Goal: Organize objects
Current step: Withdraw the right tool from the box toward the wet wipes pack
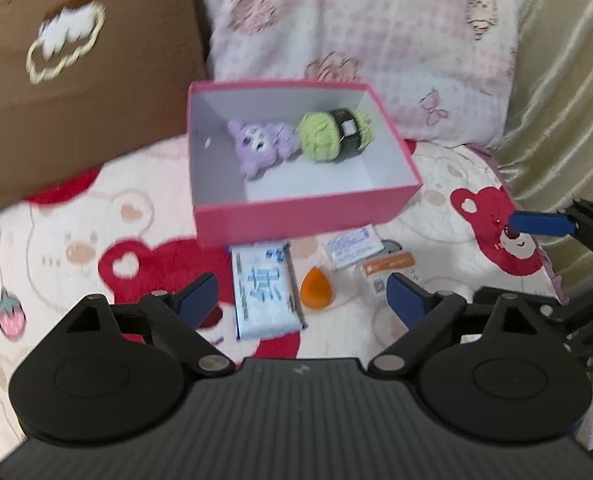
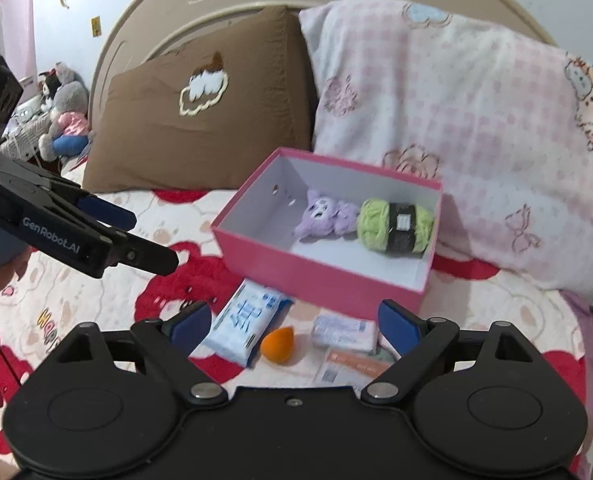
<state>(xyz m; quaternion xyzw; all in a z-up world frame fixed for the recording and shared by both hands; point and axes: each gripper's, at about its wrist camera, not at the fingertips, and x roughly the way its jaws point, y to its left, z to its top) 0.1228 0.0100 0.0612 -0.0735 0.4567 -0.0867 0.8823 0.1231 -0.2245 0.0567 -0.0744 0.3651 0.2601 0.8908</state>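
Left hand-held gripper (image 1: 300, 294) and right hand-held gripper (image 2: 294, 322) both wide open, empty, angled down over loose items just in front of pink box (image 1: 296, 216) on bed (image 1: 76, 248). Likely poised for the next pick. Already inside box: purple plush toy (image 1: 262, 144) touching green yarn ball (image 1: 332, 132) with dark band. Waiting in front of box: blue-printed tissue pack (image 1: 264, 292), orange teardrop sponge (image 1: 314, 288), small white packet (image 1: 352, 246), orange-labelled packet (image 1: 388, 278).
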